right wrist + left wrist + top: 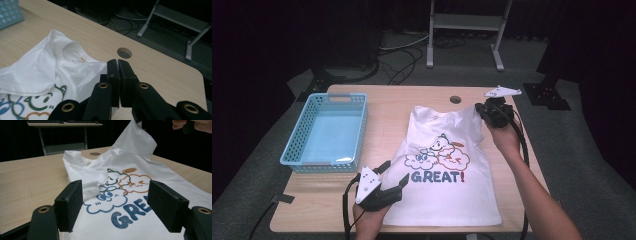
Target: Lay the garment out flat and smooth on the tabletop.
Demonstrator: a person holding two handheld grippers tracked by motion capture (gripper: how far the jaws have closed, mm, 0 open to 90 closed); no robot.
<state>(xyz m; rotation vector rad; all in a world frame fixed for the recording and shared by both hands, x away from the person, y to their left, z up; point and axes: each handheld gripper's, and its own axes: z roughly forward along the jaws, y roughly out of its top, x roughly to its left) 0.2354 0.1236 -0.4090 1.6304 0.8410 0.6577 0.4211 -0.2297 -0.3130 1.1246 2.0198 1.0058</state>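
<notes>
A white T-shirt (447,195) printed with cartoon clouds and "GREAT!" lies face up on the wooden table (387,110). My left gripper (394,172) hovers open by the shirt's lower left edge. In the left gripper view its jaws (116,192) frame the print with nothing between them. My right gripper (484,111) is shut on the shirt's right sleeve (136,140) and holds it raised off the table. In the right gripper view the closed jaws (117,63) pinch the fabric edge beside the collar (72,52).
An empty light-blue plastic basket (297,145) stands at the table's left side. A round cable hole (455,99) sits near the far edge, just beyond the collar. Bare wood lies between the basket and the shirt. A metal stand (464,22) is on the floor behind.
</notes>
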